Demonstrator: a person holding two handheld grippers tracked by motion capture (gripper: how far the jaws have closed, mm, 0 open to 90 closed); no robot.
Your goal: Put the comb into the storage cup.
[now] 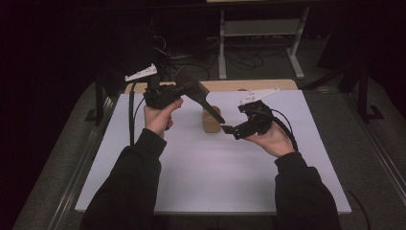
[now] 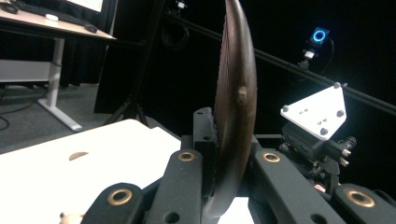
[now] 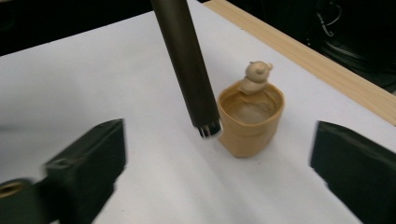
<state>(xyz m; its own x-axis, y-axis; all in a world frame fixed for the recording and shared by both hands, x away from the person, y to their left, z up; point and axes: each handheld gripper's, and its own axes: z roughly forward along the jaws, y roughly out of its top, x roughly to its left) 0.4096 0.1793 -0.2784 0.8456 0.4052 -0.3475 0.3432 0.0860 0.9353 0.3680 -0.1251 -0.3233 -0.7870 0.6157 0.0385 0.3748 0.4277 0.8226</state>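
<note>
Left gripper (image 1: pixel 165 93) clenched on the brush (image 1: pixel 191 88) head, handle slanting down toward 4 o'clock, its tip just beside the tan cup (image 1: pixel 210 120) mid-table (image 1: pixel 191 182). Right gripper (image 1: pixel 230 128) fingers released, empty, at the handle's end. Judged: brush headed for the cup; next needs tip steered over the rim. No writing readable.

Between the spread jaws of the right gripper (image 3: pixel 215 163) lies bare white table (image 1: pixel 206 177), free to pass. Straight ahead of them the tan cup (image 3: pixel 250 123) stands upright, and just beside it the dark brush handle (image 3: pixel 187 70) slants down, its end close to the cup's rim. The left gripper (image 2: pixel 224 154) is clamped on the brush head (image 2: pixel 238 93), which blocks its own gap.
</note>
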